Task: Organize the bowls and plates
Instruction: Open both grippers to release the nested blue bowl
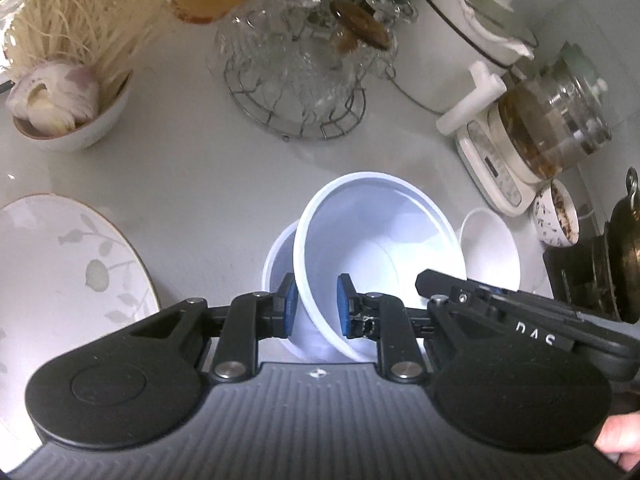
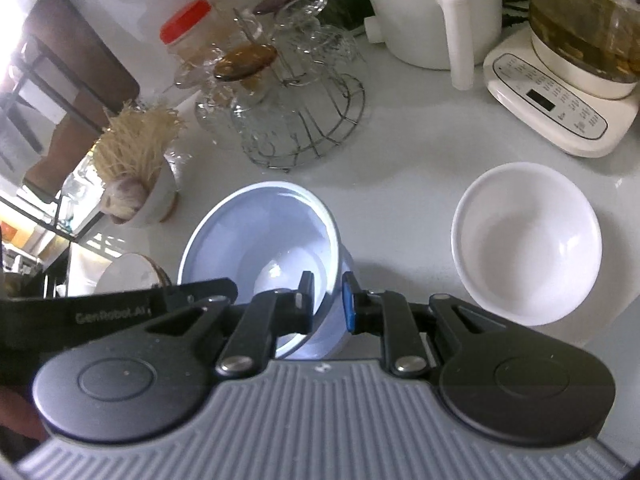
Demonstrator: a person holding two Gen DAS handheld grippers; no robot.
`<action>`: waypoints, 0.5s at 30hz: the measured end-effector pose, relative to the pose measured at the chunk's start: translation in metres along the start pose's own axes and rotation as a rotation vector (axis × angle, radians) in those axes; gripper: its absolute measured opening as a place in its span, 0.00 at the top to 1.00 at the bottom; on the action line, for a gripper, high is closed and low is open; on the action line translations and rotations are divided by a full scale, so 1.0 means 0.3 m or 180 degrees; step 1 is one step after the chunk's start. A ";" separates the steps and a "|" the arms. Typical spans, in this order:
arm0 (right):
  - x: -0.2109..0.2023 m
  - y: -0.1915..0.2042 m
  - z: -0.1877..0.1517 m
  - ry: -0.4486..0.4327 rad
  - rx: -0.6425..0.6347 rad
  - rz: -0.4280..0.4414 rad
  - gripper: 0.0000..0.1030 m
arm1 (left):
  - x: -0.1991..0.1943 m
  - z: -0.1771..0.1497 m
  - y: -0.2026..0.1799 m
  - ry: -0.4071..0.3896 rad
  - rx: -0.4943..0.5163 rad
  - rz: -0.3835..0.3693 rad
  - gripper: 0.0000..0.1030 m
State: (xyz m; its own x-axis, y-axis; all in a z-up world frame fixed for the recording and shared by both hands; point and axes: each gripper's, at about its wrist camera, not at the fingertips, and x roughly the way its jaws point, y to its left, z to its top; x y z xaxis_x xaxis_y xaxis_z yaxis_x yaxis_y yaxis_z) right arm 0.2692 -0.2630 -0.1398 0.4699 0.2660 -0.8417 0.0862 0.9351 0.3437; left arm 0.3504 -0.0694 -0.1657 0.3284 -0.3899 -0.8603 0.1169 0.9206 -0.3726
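Left wrist view: lower bowl (image 1: 280, 256) mostly hidden behind tilted bowl (image 1: 380, 240)

The left gripper (image 1: 316, 306) is showing a grey ribbed body flanked by two round black discs, each with a raised circle. Black link arms are pivoting on silver screws, and its fingers (image 1: 289, 304) are wearing blue pads. The right gripper (image 2: 328, 304) is looking alike: grey ribs, black discs, silver screws, a blue pad on one finger. White lettering "GenRobot.AI" is showing on a black bar in the right view; "DAS" is reading on one in the left view. Bare skin of a hand (image 1: 618, 438) is peeking in.
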 end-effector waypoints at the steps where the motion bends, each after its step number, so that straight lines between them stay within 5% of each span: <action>1: 0.000 -0.001 -0.001 -0.0010 0.0008 0.0000 0.82 | 0.005 0.000 0.001 0.0020 -0.0001 0.0001 0.78; 8: 0.005 -0.003 0.003 -0.0021 0.0104 0.0038 0.82 | 0.004 0.001 0.010 0.0083 -0.0055 -0.0008 0.77; 9: 0.002 -0.005 0.003 -0.0034 0.0121 0.0069 0.82 | 0.003 0.000 0.013 0.0105 -0.0073 -0.0005 0.74; 11: -0.007 -0.011 0.003 -0.0060 0.0172 0.0098 0.80 | -0.005 -0.002 0.020 0.0101 -0.0106 -0.0035 0.52; 13: -0.020 -0.022 0.001 -0.0122 0.0270 0.0105 0.54 | -0.024 -0.008 0.025 0.0038 -0.0076 -0.0022 0.48; 15: -0.038 -0.032 -0.004 -0.0196 0.0343 0.0141 0.40 | -0.043 -0.010 0.022 -0.0006 -0.0025 -0.0010 0.48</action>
State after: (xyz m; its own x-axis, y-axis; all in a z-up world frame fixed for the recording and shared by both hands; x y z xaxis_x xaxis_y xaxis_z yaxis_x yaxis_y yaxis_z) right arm 0.2620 -0.2747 -0.1340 0.5282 0.2885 -0.7986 0.1564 0.8914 0.4254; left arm 0.3442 -0.0584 -0.1582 0.3297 -0.3929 -0.8585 0.1105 0.9191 -0.3782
